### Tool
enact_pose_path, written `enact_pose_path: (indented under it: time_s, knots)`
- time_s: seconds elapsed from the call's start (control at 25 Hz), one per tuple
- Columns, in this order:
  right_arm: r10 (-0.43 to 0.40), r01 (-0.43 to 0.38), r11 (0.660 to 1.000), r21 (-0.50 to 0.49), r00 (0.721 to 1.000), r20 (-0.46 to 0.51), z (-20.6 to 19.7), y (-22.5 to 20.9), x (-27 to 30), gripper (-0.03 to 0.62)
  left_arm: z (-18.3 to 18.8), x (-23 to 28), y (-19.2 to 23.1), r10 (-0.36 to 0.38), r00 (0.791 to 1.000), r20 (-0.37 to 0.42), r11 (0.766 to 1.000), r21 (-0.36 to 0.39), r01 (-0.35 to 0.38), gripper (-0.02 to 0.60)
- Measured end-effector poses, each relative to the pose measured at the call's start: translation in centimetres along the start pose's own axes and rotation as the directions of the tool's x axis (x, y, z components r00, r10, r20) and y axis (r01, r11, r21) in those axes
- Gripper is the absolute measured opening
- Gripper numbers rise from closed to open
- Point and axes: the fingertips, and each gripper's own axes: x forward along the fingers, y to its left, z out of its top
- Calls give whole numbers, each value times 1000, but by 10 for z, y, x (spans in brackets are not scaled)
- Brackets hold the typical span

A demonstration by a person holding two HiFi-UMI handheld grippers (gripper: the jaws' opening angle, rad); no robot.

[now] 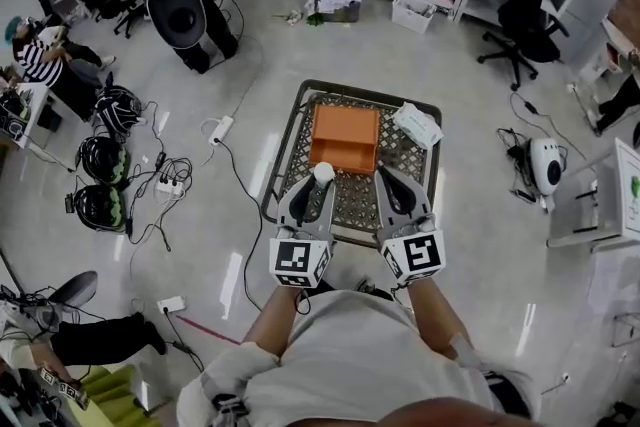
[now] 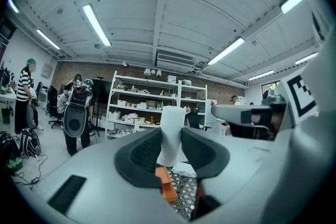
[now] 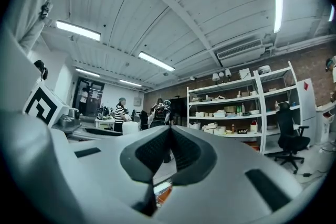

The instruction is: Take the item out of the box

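The left tool (image 2: 171,135) grips the white item (image 1: 324,173), held clear of the orange box (image 1: 345,137), above the surface's (image 1: 356,203) near edge. The right tool (image 3: 169,136) is closed on nothing. The removal looks essentially done.

The left gripper (image 2: 171,150) and right gripper (image 3: 169,148) have smooth, matt grey plastic shells. Their dark ribbed pads (image 2: 142,156) look rubbery. The white item (image 2: 172,123) is smooth and matt, seemingly plastic. The orange box (image 1: 345,137) has a flat, dull finish. The desk (image 1: 290,130) is dark metal with a mesh top. The pale floor (image 1: 480,245) is polished and glossy, streaked with reflected light.
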Motion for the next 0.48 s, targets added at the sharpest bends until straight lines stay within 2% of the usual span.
enact_pose_path:
  time_s: [0.48]
  knots:
    - [-12,13,1000,-26,999,37,11,14,12,5,16,-3,7,-40,999,34,999,25,39,121]
